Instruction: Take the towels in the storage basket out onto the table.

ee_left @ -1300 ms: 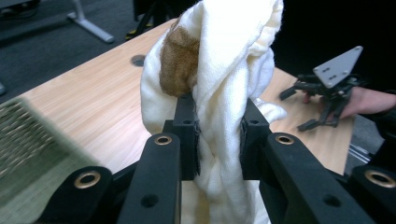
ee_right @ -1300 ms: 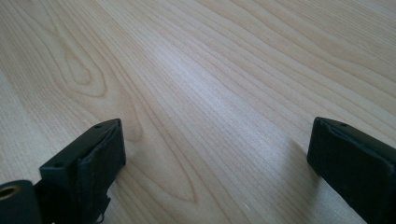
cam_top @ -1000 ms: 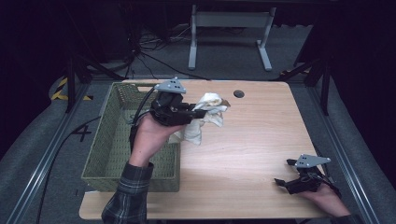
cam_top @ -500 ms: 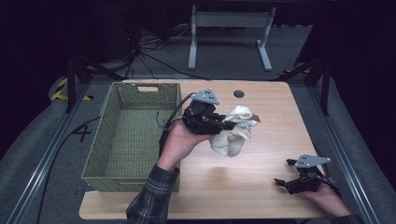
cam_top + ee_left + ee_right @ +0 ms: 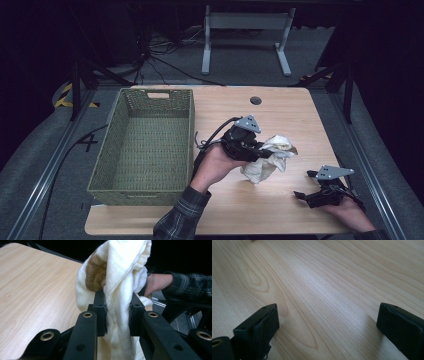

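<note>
Cloth (image 5: 120, 277), cream with a brown patch, is clamped in your left gripper (image 5: 117, 312); its lower folds are cut off. Your right gripper (image 5: 327, 322) rests spread wide over bare table (image 5: 317, 277), near right.

light: bright on table (image 5: 280, 115), dark surround | shadows: soft | focus: near claw parts blurred

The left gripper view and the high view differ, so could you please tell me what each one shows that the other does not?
The left gripper view alone reveals a brown patch on the cream cloth, and the pads pressing its folds from both sides. The high view alone takes in the green woven basket, the dark hole in the table and the right hand-held gripper, resting low with nothing in it. Both show the cloth, the left hand-held gripper clamped on it, the wooden table and a plaid sleeve.
</note>
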`<action>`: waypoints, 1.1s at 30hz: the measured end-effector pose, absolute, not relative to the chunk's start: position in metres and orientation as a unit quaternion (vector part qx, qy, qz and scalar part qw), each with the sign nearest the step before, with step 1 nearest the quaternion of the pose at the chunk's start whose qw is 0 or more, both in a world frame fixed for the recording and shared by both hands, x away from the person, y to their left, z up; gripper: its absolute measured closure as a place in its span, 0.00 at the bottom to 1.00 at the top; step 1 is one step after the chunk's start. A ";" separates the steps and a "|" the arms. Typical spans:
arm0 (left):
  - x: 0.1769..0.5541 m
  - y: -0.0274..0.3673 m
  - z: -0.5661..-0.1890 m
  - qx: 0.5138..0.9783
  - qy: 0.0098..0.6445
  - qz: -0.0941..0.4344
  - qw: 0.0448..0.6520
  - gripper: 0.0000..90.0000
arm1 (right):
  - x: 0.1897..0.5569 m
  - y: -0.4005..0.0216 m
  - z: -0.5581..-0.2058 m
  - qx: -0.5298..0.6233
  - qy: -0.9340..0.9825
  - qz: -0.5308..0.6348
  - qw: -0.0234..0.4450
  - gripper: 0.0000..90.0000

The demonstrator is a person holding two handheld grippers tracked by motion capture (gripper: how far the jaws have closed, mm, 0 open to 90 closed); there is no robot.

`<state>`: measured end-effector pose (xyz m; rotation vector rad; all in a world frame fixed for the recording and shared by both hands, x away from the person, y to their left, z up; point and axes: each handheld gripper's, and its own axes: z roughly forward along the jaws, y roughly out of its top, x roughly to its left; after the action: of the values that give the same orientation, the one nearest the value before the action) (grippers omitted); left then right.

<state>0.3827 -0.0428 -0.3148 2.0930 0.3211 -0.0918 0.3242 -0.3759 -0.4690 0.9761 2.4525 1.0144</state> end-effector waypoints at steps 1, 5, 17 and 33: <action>0.383 -0.043 -0.315 0.861 0.132 -0.038 0.489 0.83 | 0.324 -0.376 -0.469 0.341 0.857 0.354 0.156 0.05; 0.386 -0.052 -0.330 0.869 0.136 -0.044 0.474 0.83 | 0.324 -0.376 -0.469 0.340 0.857 0.355 0.155 0.05; 0.390 -0.079 -0.371 0.899 0.131 -0.036 0.416 0.82 | 0.323 -0.376 -0.469 0.339 0.858 0.354 0.155 0.04; 0.398 -0.103 -0.417 0.913 0.135 -0.037 0.382 0.62 | 0.323 -0.376 -0.469 0.335 0.860 0.353 0.153 0.03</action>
<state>0.3977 -0.1026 -0.4169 2.3304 0.3454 -0.0936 0.3229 -0.3755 -0.4692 0.9608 2.4666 1.0122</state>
